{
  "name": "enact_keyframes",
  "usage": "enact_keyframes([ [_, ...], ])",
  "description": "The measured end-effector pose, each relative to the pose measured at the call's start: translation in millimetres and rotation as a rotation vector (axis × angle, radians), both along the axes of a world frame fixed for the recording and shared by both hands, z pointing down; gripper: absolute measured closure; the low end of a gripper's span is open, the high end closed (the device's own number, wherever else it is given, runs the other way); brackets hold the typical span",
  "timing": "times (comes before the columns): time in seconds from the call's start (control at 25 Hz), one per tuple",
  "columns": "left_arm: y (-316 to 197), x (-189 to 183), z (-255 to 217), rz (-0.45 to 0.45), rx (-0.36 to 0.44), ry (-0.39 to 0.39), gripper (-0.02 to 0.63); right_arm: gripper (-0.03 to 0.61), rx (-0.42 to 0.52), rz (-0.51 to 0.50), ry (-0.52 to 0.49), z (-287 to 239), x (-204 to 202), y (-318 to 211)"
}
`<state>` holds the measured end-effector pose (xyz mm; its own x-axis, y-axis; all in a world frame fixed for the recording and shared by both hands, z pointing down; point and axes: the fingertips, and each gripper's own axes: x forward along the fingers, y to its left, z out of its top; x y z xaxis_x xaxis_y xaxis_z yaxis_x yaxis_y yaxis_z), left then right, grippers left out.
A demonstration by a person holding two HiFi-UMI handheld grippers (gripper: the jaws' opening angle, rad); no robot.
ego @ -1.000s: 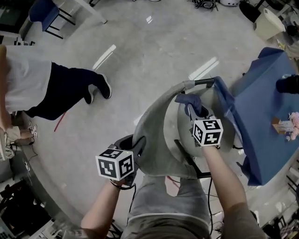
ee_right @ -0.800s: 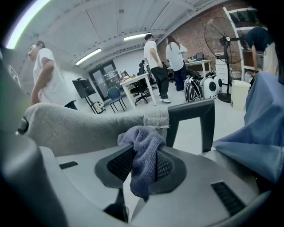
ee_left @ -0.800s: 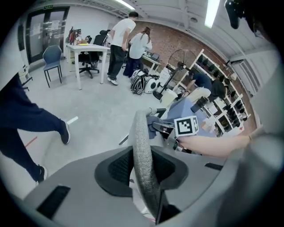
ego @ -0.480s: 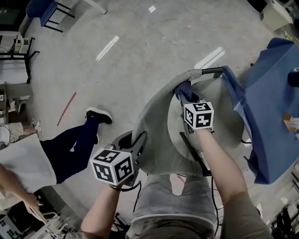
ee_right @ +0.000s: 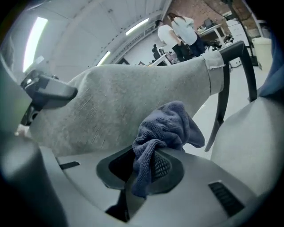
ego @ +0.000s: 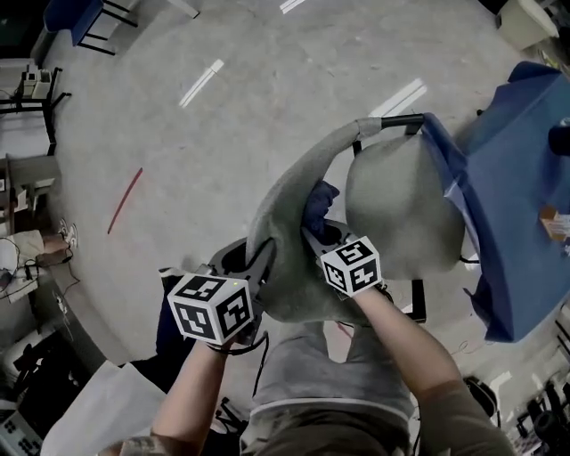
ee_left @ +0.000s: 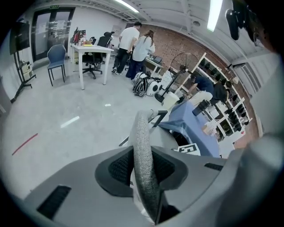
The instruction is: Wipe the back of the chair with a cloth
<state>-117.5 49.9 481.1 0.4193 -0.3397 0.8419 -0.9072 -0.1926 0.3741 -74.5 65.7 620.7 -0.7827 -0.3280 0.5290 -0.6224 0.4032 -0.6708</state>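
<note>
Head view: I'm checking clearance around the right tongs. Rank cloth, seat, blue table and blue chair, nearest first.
1. Cloth, in the right tongs.
2. Seat, just right.
3. Blue table, far right.
4. Blue chair, top left.

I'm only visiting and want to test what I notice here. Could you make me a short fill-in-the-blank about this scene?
1. The right gripper is shut on a dark blue ____.
2. The left gripper clamps the edge of the chair's ____.
3. The chair's upholstery is ____ in colour.
Missing words: cloth; back; grey.
</note>
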Motion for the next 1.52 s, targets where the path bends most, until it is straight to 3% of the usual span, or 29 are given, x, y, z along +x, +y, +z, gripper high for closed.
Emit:
enact_keyframes([
  [0.16, -1.3, -0.6, 1.1, -0.007, 0.003, 0.005, 0.515, 0.508, -0.027, -0.251, 0.019, -1.3, 2.0, 63.0],
  [0.32, -0.9, -0.3, 2.0, -0.008, 0.0, 0.017, 0.515, 0.508, -0.137, -0.506, 0.052, 1.2, 33.7, 142.5],
  [0.48, -1.4, -0.1, 2.3, -0.012, 0.003, 0.028, 0.515, 0.508, -0.307, -0.655, 0.111, 4.2, 96.1, 200.3],
  [0.6, -2.3, 0.3, 2.6, -0.012, 0.008, 0.034, 0.514, 0.508, -0.372, -0.702, 0.185, 8.4, 141.8, 215.3],
  [0.68, -2.4, 1.0, 2.1, -0.013, 0.011, 0.039, 0.512, 0.508, -0.364, -0.754, 0.222, 7.5, 154.1, 219.2],
  [0.84, -1.0, 1.9, 1.3, -0.016, 0.014, 0.048, 0.512, 0.506, -0.191, -0.995, 0.22, -8.3, 129.4, 221.7],
  [0.96, -1.1, 3.8, 2.1, -0.016, 0.015, 0.053, 0.512, 0.506, -0.133, -0.984, 0.078, -29.6, 76.5, 195.0],
  [1.08, -0.5, 5.6, 2.2, -0.015, 0.014, 0.059, 0.512, 0.506, -0.058, -1.051, 0.07, -38.9, 40.2, 164.5],
  [1.24, -1.1, 5.0, 1.9, -0.01, 0.021, 0.052, 0.511, 0.506, 0.073, -1.007, 0.039, -39.0, 3.4, 91.2],
  [1.36, -1.0, 4.0, 2.2, -0.01, 0.027, 0.051, 0.511, 0.506, 0.147, -0.974, 0.091, -32.1, -3.6, 31.9],
  [1.52, -0.6, 4.8, 2.2, -0.008, 0.032, 0.053, 0.511, 0.505, 0.228, -0.802, 0.23, -22.4, 12.1, -52.4],
])
